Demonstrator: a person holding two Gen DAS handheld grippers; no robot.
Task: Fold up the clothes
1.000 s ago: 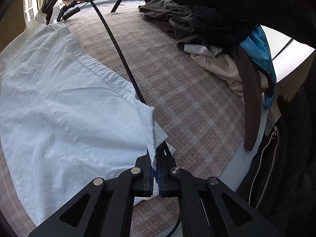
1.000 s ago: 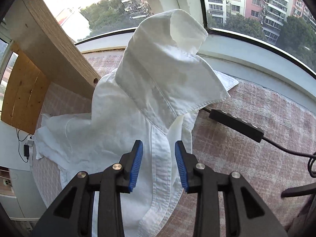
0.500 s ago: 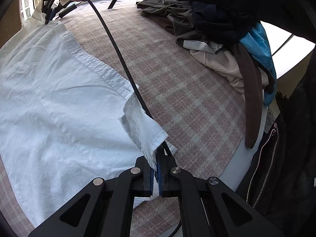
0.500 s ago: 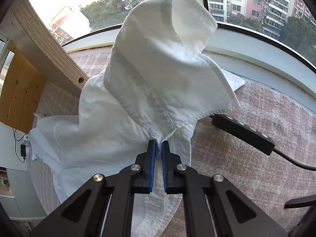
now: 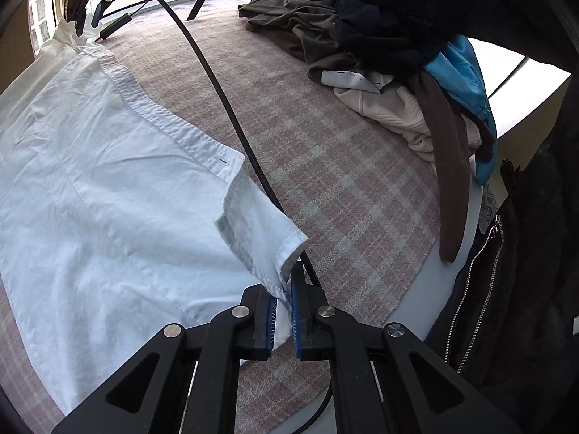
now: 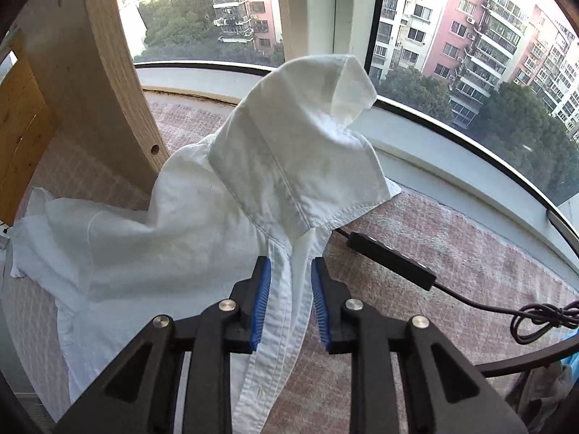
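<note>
A white shirt (image 5: 108, 188) lies spread on the pink plaid cover (image 5: 325, 166). My left gripper (image 5: 282, 311) has the shirt's hem corner between its blue pads. Its jaws are starting to open, and the corner still hangs lifted from them. In the right wrist view the shirt's collar (image 6: 307, 152) stands up in a peak. My right gripper (image 6: 288, 300) straddles the button band just below the collar. Its jaws are opening, and the pads stand clear of the cloth. The right gripper (image 5: 87, 11) also shows at the far top left of the left wrist view.
A heap of dark, cream and blue clothes (image 5: 380, 65) lies at the far right of the cover. A black cable (image 5: 224, 101) crosses the cover, with its inline box (image 6: 391, 256) beside the collar. A wooden board (image 6: 90, 90) stands left. The window sill (image 6: 470, 166) is behind.
The right gripper shut on the button band under the collar, then parted again and rose slightly. The left gripper raised the hem corner, and its pads have spread a little.
</note>
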